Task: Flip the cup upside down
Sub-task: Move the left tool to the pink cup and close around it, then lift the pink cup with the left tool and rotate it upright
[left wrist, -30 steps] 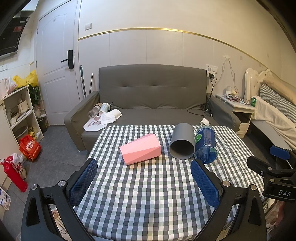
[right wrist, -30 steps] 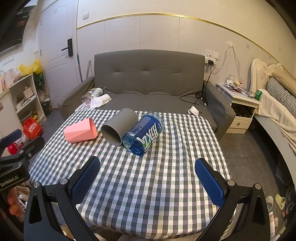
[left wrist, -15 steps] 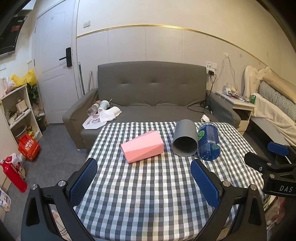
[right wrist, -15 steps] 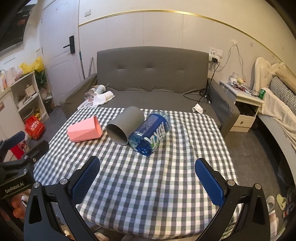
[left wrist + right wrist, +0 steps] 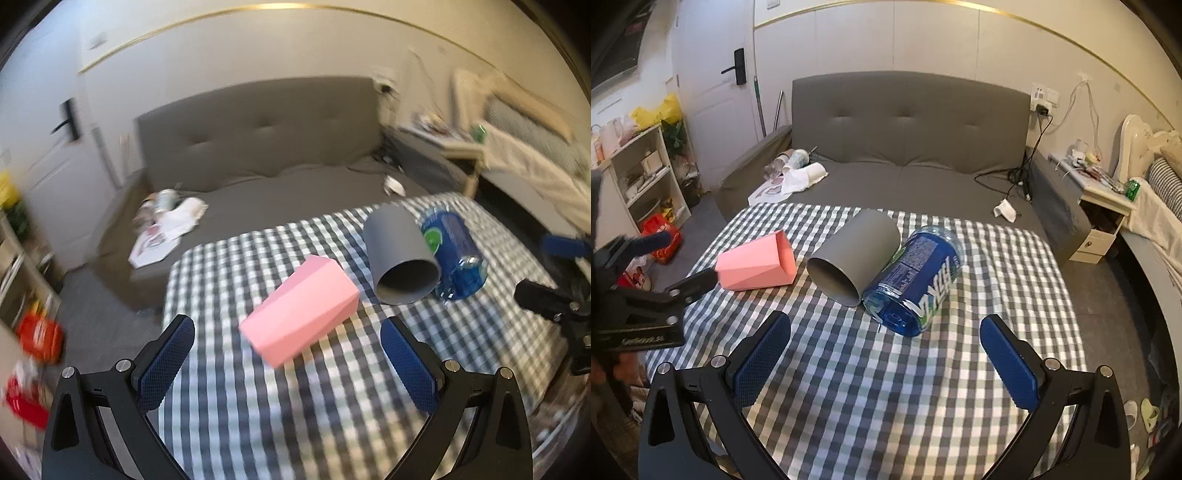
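A pink faceted cup (image 5: 301, 312) lies on its side on the checked table (image 5: 295, 406); it also shows in the right wrist view (image 5: 757, 264). A grey cup (image 5: 400, 264) lies on its side beside it, open end toward me, also in the right wrist view (image 5: 855, 256). My left gripper (image 5: 288, 354) is open and empty, just short of the pink cup. My right gripper (image 5: 886, 356) is open and empty, in front of the grey cup and a blue bottle (image 5: 916, 278).
The blue bottle (image 5: 452, 254) lies touching the grey cup. A grey sofa (image 5: 905, 147) stands behind the table, with clutter on its left seat. A shelf (image 5: 635, 173) is at left, a nightstand (image 5: 1104, 206) and bed at right.
My left gripper has moved forward and tilted toward the pink cup, with motion blur. My right gripper has moved closer to the grey cup and bottle. The cups have not moved.
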The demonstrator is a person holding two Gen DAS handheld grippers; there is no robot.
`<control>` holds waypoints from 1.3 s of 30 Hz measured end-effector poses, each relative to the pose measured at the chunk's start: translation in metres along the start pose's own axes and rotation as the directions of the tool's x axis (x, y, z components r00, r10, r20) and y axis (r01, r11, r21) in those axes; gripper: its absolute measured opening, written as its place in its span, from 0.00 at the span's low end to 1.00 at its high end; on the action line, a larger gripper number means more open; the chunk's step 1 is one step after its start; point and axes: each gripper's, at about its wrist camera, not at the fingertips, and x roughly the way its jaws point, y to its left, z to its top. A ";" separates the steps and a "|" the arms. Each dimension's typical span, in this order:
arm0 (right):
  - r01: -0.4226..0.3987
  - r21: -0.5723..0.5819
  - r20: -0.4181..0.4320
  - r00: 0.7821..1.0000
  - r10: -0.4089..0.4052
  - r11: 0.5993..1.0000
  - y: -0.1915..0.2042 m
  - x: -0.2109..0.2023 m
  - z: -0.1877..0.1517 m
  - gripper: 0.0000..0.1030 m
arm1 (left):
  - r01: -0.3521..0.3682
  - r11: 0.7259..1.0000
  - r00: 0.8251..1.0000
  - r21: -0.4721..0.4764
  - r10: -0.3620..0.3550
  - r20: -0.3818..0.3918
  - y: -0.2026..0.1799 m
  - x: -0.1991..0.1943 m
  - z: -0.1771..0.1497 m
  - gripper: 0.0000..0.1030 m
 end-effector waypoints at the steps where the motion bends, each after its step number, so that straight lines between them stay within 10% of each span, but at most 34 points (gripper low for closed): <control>1: 0.002 -0.004 -0.004 1.000 -0.002 1.000 0.000 0.005 0.000 1.00 | 0.003 0.999 1.000 0.039 -0.003 -0.005 -0.002 0.009 0.002 1.00; 12: 0.023 0.021 -0.094 0.995 -0.021 1.000 -0.020 0.041 -0.007 1.00 | 0.094 0.921 0.994 0.378 -0.067 -0.084 -0.028 0.078 0.002 1.00; 18: 0.008 0.050 -0.123 0.992 -0.001 0.999 -0.030 0.051 -0.007 1.00 | 0.092 0.919 0.994 0.383 -0.061 -0.093 -0.033 0.094 0.007 0.91; 20: 0.000 0.064 -0.128 0.992 0.008 0.998 -0.033 0.052 -0.007 1.00 | 0.109 0.922 0.991 0.370 -0.073 -0.110 -0.033 0.094 0.007 0.74; 30: 0.000 0.100 -0.116 0.993 0.012 0.995 -0.044 0.037 -0.010 1.00 | 0.048 0.988 0.991 0.149 -0.029 -0.130 -0.030 0.051 0.011 0.71; 39: -0.011 0.153 -0.029 0.999 0.015 0.988 -0.056 -0.011 -0.015 1.00 | 0.019 0.994 0.984 -0.110 -0.038 -0.173 -0.055 0.002 -0.002 0.68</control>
